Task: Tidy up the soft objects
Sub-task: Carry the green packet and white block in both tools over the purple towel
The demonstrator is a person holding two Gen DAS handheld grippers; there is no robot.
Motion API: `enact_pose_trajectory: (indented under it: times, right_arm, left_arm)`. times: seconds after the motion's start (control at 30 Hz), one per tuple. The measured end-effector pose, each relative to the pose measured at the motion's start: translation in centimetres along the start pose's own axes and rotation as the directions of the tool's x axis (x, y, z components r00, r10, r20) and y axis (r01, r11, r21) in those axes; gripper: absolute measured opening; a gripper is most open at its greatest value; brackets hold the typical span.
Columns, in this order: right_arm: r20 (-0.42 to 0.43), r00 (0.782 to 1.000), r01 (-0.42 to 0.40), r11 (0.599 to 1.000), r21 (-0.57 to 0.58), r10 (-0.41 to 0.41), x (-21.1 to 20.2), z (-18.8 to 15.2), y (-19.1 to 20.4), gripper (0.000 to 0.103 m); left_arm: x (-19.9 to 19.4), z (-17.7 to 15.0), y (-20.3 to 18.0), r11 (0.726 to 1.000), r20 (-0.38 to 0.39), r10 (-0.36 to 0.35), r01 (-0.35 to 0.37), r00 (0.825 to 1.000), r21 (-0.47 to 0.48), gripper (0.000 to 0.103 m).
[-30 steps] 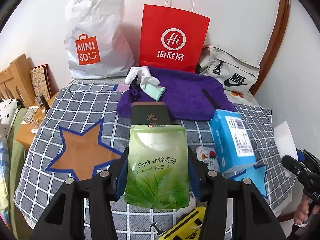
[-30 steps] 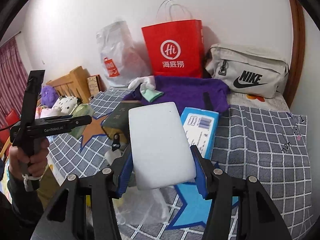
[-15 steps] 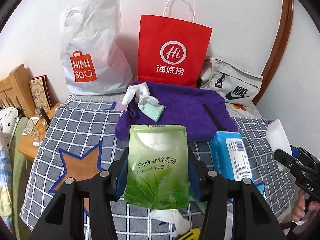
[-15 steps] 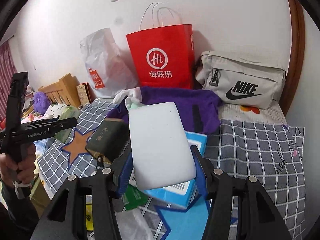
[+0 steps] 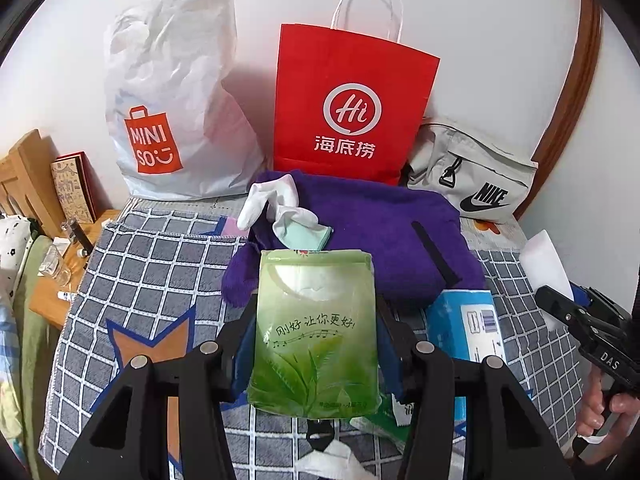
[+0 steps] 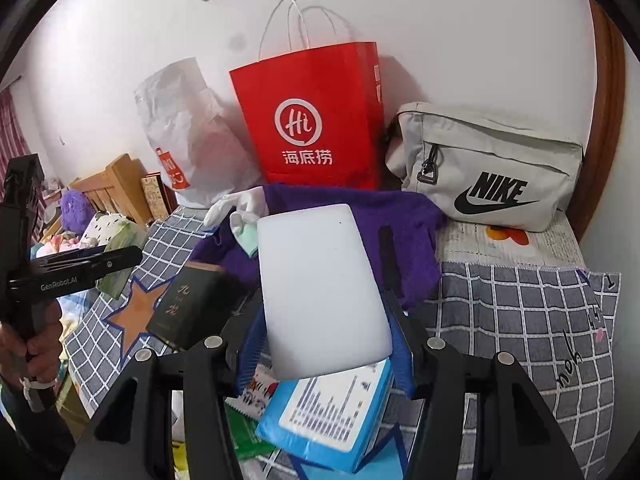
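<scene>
1. My left gripper [image 5: 316,344] is clamped on a soft green tissue pack [image 5: 314,332], held just in front of the purple fleece towel [image 5: 384,232].
2. My right gripper [image 6: 324,344] pinches a white foam block [image 6: 320,288], raised above the blue tissue box [image 6: 328,416], in front of the same towel.

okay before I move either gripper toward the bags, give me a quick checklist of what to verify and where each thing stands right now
1. Left gripper shut on the green tissue pack: ok.
2. Right gripper shut on the white foam block: ok.
3. Red paper bag upright against the wall: ok; whether its mouth is open wide enough, cannot tell.
4. Purple towel and white sock lie in front of the bags, in the path: not ok.
5. The two grippers are apart: ok.
6. Blue tissue box sits right under the foam block: not ok for lowering.
</scene>
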State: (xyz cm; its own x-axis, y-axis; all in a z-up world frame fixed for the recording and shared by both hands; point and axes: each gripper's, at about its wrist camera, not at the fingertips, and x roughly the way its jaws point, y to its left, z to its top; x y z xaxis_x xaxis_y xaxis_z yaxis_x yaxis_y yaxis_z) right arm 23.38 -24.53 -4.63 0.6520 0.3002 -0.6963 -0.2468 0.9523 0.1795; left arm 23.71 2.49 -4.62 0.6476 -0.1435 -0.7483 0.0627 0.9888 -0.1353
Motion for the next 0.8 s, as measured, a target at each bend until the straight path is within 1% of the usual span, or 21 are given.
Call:
enact_pose_trajectory:
  times: [0.3, 0.43, 0.53, 0.67, 0.8]
  right_arm:
    - [-0.019, 1.0, 0.009, 1.0, 0.006, -0.009, 3.2, 2.1, -1.3, 0.054]
    - [-0.029, 1.0, 0.0, 1.0, 0.004, 0.0, 5.0, 3.2, -1.6, 0.054]
    - [-0.029, 1.0, -0.013, 1.0, 0.004, 0.013, 6.3, 4.4, -1.8, 0.054]
    - [-0.023, 1.0, 0.002, 1.0, 0.003, -0.002, 7.7, 6.2, -2.0, 0.054]
    - [-0.007, 1.0, -0.001, 1.0, 0.008, 0.001, 8.8, 7.4, -2.5, 0.054]
  left_arm:
    - [3.0, 1.7, 0.5, 1.0, -0.031, -0.003, 0.003, 1.0, -0.009, 0.05]
    - [4.7, 2.5, 0.7, 1.0, -0.048, -0.021, 0.02, 0.999, -0.019, 0.05]
    - [6.1, 3.4, 0.7, 1.0, -0.061, -0.025, 0.024, 0.998, -0.02, 0.05]
    - [7.9, 4.7, 0.6, 1.0, -0.074, -0.025, 0.024, 0.997, -0.01, 0.05]
    - [9.9, 5.9, 0.3, 0.999, -0.085, -0.033, 0.032, 0.996, -0.006, 0.05]
